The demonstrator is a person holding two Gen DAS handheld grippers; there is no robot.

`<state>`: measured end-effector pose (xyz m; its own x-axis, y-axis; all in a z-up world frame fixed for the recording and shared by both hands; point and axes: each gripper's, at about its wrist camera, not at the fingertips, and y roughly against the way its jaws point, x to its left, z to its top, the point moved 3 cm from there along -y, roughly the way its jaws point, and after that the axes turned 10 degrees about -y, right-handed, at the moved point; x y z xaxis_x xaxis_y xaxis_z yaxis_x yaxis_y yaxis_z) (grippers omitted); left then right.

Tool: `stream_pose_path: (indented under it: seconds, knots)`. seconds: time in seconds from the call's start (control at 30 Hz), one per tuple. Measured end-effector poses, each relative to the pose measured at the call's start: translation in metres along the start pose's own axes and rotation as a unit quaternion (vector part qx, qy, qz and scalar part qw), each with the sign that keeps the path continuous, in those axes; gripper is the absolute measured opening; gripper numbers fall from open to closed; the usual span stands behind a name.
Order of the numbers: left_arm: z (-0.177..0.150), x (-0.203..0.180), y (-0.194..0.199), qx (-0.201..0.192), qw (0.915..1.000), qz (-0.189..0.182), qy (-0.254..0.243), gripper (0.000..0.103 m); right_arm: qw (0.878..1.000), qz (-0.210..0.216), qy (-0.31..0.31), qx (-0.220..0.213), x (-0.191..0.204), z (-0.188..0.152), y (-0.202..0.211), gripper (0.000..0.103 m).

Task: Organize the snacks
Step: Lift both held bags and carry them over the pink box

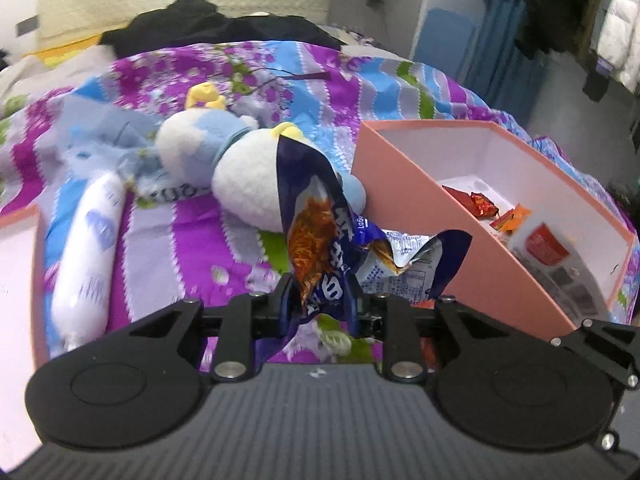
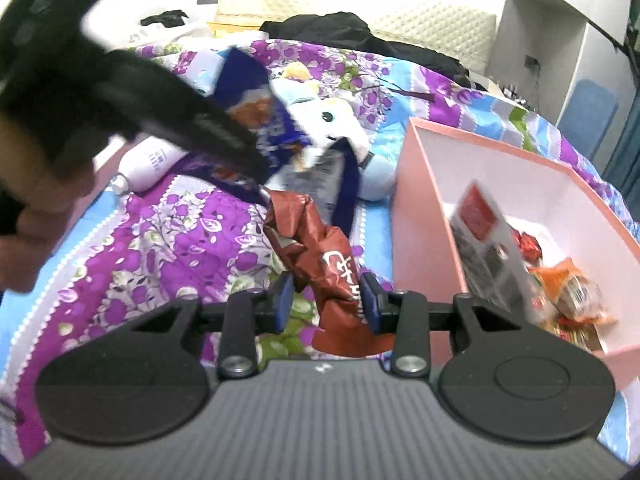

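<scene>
A bed covered with a purple, blue and white floral quilt [image 1: 192,240] fills both views, with a white plastic bottle [image 1: 88,256] lying at its left. The left gripper [image 1: 322,300] is clamped on a crumpled dark-blue foil snack packet [image 1: 320,240] before a white and pale-blue plush toy [image 1: 248,188]. The right gripper [image 2: 328,304] pinches a crumpled reddish-brown snack wrapper [image 2: 320,256] just left of the pink cardboard box [image 2: 424,216] holding small packets.

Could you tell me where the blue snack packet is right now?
Left wrist view, centre: the blue snack packet is clamped in the left gripper, between plush toy and pink box.
</scene>
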<state>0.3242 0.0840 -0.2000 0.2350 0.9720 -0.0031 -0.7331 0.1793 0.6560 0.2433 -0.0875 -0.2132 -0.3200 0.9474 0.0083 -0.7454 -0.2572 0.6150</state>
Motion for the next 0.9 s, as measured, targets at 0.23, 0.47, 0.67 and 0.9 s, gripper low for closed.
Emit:
stream_pose_path:
  seconds: [0.23, 0.47, 0.67, 0.9]
  knots:
    - [-0.037, -0.022, 0.054, -0.003, 0.9977, 0.052, 0.042, 0.029, 1.0, 0.009, -0.021, 0.009, -0.008, -0.012, 0.038, 0.039]
    - [-0.075, -0.036, 0.098, 0.004, 0.9913, 0.095, 0.092, 0.029, 0.999, 0.016, -0.041, 0.021, -0.009, -0.032, 0.076, 0.039]
    - [-0.091, -0.044, 0.128, 0.011, 0.9856, 0.109, 0.129, 0.028, 0.998, 0.017, -0.059, 0.017, -0.018, -0.036, 0.102, 0.039]
    - [-0.081, -0.078, 0.17, 0.013, 0.9873, 0.092, 0.129, 0.028, 0.996, 0.011, -0.09, -0.004, -0.039, -0.022, 0.137, 0.039]
